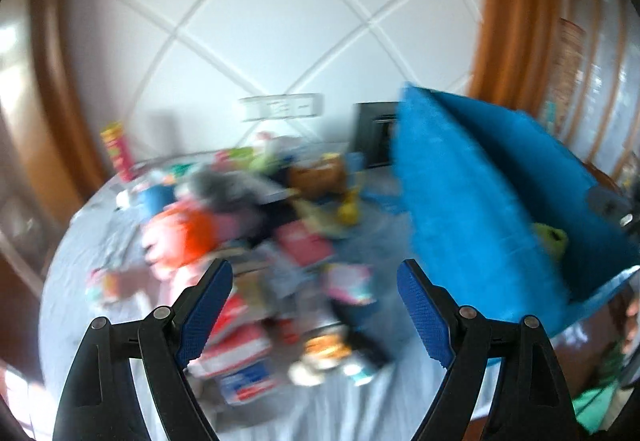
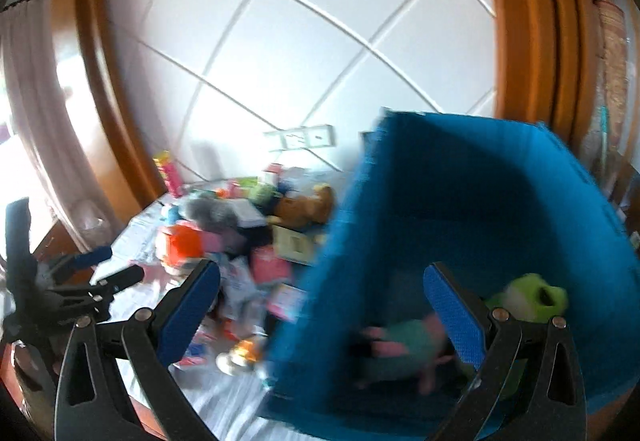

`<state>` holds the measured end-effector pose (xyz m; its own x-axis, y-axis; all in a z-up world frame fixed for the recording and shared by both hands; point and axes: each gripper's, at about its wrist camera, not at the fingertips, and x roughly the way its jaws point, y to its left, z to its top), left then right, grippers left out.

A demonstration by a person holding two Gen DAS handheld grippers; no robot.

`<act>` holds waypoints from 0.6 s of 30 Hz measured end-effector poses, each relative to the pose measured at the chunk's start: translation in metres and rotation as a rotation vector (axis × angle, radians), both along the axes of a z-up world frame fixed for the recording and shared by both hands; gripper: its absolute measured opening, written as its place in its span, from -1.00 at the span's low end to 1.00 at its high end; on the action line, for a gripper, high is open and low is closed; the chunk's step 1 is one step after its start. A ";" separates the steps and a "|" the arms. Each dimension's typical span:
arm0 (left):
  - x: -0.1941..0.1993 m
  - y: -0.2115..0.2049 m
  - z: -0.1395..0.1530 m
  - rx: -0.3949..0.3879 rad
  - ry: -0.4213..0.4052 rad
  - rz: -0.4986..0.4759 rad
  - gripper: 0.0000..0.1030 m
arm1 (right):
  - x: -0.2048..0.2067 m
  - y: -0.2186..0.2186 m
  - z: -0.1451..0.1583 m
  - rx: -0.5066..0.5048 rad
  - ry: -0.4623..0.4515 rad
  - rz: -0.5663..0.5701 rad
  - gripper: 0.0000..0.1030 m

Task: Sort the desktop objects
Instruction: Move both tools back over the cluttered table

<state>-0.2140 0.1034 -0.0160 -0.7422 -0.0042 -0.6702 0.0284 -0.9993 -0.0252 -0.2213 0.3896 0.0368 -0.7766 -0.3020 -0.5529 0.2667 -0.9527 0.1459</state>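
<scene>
Both views motion-blurred, detail is limited.

Left tongs: jaws spread wide, nothing between the blue pads, hanging over the clutter pile on the bench. Bench has a pale grey cover.

Right tongs: jaws also wide apart, empty. Right pad sits over the opening of the blue bin, left pad over the pile side, so the bin's near wall runs between the fingers in view; no contact visible.

The bin stands on the right part of the bench, tilted in both views. Inside it: a green plush against the far right, and a teal-and-pink soft toy lying on the bottom.

Pile left of the bin, still on the bench: orange-and-pink toy, grey fluffy thing, brown plush, pink boxes and cards, a tall red-yellow box upright at the far left edge. Most items too smeared to name.

Left tongs also show at the left edge of the right wrist view, apart from the bin.
</scene>
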 end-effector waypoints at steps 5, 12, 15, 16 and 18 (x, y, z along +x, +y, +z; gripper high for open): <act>0.026 -0.100 -0.032 -0.011 -0.050 0.101 0.65 | 0.016 -0.080 -0.014 -0.011 0.036 0.035 1.00; 0.047 -0.183 -0.113 -0.004 -0.221 0.180 0.65 | 0.015 -0.167 -0.073 0.007 -0.094 0.062 1.00; 0.053 -0.192 -0.146 0.012 -0.286 0.192 0.65 | 0.011 -0.193 -0.114 0.020 -0.193 0.086 1.00; 0.055 -0.194 -0.158 0.015 -0.305 0.200 0.65 | 0.010 -0.202 -0.131 0.021 -0.237 0.100 1.00; 0.059 -0.197 -0.180 0.020 -0.339 0.216 0.65 | 0.008 -0.211 -0.157 0.030 -0.296 0.124 1.00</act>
